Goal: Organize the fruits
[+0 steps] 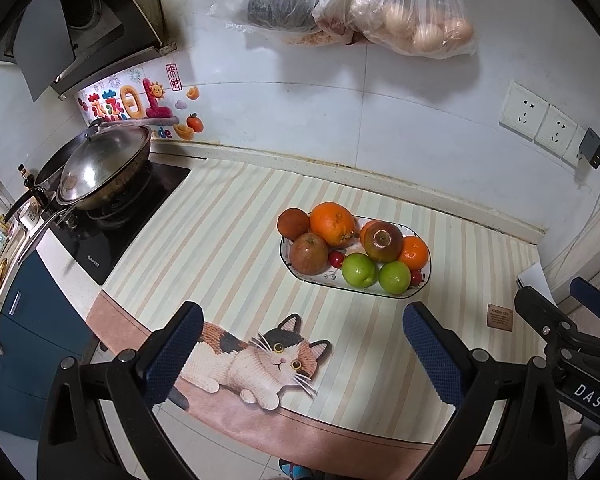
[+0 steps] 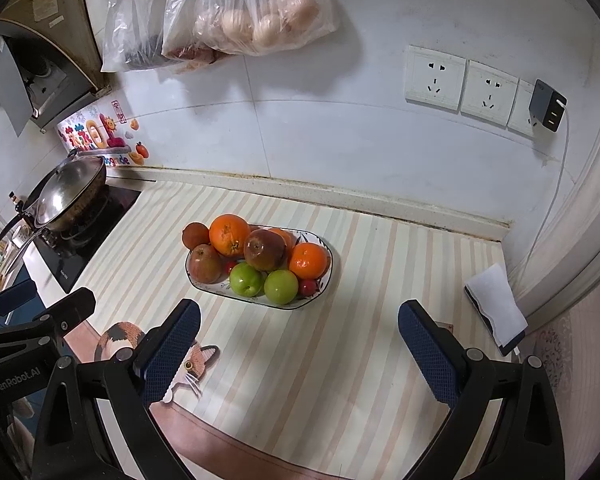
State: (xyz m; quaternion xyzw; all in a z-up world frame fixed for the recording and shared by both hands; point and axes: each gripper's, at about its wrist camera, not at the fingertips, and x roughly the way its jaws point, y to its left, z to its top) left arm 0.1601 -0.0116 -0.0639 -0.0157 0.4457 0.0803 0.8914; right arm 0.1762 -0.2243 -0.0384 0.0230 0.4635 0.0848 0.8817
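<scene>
I hold my left tool point(image 1: 303, 350) over the near edge of the counter point(image 1: 236, 240), its two blue-padded fingers point(image 1: 175, 354) spread wide with nothing between them; below it lies the striped mat point(image 1: 220, 248) with a printed calico cat point(image 1: 260, 360). My right tool point(image 2: 299, 350) hovers the same way, fingers point(image 2: 428, 354) spread apart and gripping nothing, and its black frame shows at the right edge of the left wrist view. The fruit sits ahead of both tools, well apart from them, piled in an oval patterned plate point(image 1: 296, 270) on the mat. In it I see a large orange point(image 1: 332, 224) at the back, a dark reddish fruit point(image 1: 293, 223) to its left, a red apple point(image 1: 309, 254) in front of that, a bruised red-green apple point(image 1: 386, 242) resting on top near the middle, a smaller orange point(image 1: 415, 253) to the right, and two green apples point(image 1: 359, 270) side by side at the front rim, with small red fruits point(image 1: 335, 259) tucked between. To the left a lidded wok point(image 1: 100, 168) stands on the black stove point(image 1: 100, 240). On the wall above hang plastic bags point(image 1: 412, 12), and sockets point(image 2: 436, 78) with a charger point(image 2: 546, 106) plugged in sit to the right. A white folded item point(image 2: 496, 304) lies at the counter's right end.
</scene>
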